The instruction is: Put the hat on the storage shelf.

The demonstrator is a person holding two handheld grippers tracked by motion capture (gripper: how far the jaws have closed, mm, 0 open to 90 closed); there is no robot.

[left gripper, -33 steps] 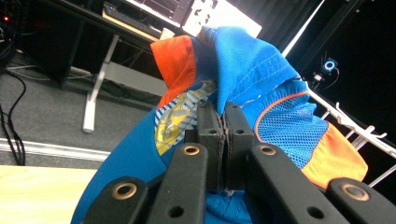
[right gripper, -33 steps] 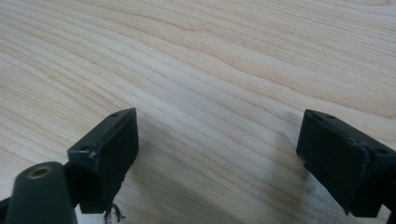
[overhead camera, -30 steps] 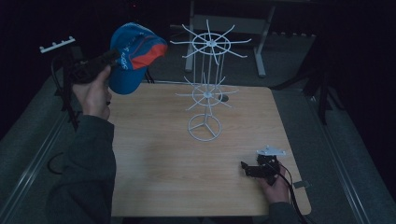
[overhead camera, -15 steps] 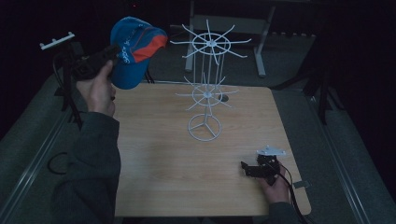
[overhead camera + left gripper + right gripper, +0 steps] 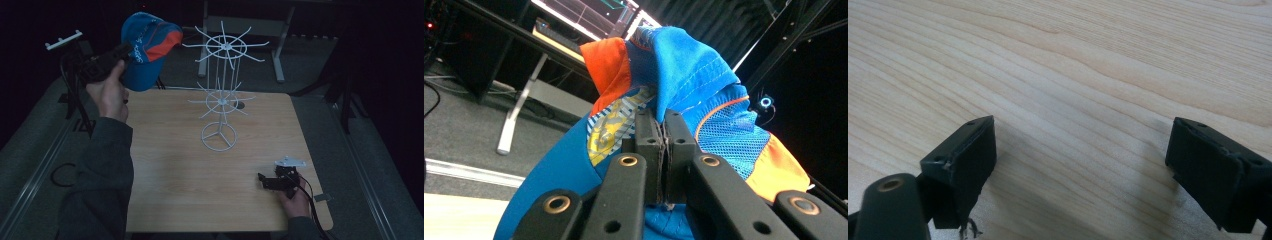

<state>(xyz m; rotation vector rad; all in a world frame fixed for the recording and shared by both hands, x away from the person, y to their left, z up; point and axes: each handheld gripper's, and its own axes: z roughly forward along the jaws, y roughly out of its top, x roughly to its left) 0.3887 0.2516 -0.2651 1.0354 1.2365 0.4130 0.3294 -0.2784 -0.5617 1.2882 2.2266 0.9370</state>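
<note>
left gripper [image 5: 663,131] clamped tight on blue cap [image 5: 694,75].

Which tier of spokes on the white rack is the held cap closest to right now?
The upper tier, the wider ring of spokes at the top of the white rack. The blue and orange cap hangs level with it, to its left; the lower tier sits well below.

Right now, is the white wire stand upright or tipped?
Upright: the white wire stand rests flat on its round base on the table.
</note>
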